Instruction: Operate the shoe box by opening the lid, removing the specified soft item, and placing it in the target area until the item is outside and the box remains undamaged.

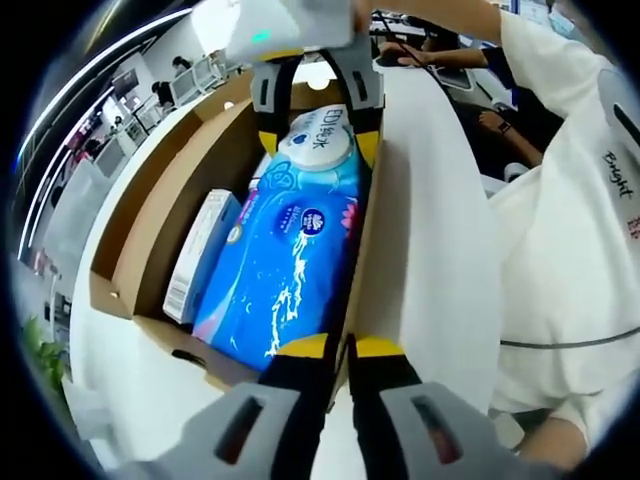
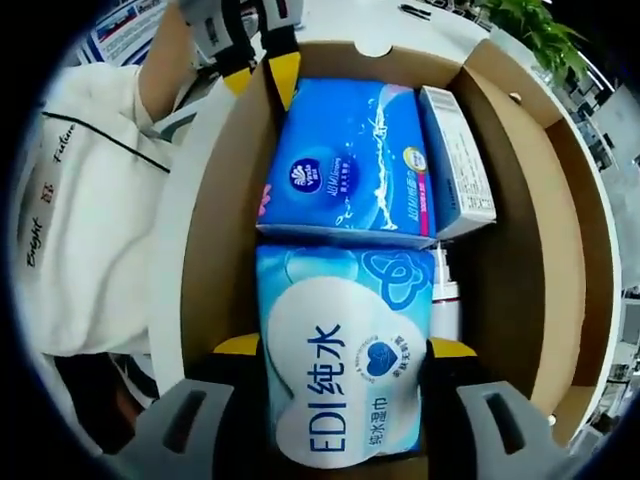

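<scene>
Open cardboard shoe box (image 2: 230,200); glossy blue wet-wipe pack (image 2: 345,375) at 6 o'clock, clamped by right gripper (image 2: 345,350); left gripper (image 1: 343,345) nearly closed on box wall; soft tissue pack (image 2: 350,160) at 12

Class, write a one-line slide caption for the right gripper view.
Right gripper straddles the wet-wipes pack inside the open shoe box.

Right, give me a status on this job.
Done: the box is open, contents exposed. In hand: the right hand-held gripper grips the wipes pack, which lies inside beside the tissue pack; the left hand-held gripper pinches the box wall. Left: lift the wipes pack out and set it in the target area.
</scene>
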Motion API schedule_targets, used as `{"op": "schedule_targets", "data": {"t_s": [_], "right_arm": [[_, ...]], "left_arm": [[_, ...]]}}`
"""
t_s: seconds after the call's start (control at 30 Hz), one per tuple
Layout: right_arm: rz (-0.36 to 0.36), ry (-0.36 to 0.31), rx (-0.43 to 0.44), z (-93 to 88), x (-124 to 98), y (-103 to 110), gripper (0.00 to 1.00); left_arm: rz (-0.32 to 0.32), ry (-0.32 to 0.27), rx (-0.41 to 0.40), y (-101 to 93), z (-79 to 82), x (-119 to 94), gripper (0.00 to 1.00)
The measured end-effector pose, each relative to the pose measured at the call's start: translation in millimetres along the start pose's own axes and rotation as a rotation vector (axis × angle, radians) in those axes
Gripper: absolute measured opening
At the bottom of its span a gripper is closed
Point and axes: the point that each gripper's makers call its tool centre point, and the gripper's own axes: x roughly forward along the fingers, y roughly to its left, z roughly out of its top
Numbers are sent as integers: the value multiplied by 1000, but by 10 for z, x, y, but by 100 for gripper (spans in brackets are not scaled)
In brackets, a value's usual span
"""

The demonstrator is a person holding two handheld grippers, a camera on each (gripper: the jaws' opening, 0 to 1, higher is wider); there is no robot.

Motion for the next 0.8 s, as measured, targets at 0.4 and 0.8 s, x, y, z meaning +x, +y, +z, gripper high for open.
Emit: {"op": "schedule_targets", "data": {"t_s": [0.4,0.8], "right_arm": [[27,16,30,-25,44,-77,63],[71,63,43,-59,220,-50,69]], "left_arm": [[4,-6,2,9,10,1,6],[6,1,2,9,14,-4,7]]}}
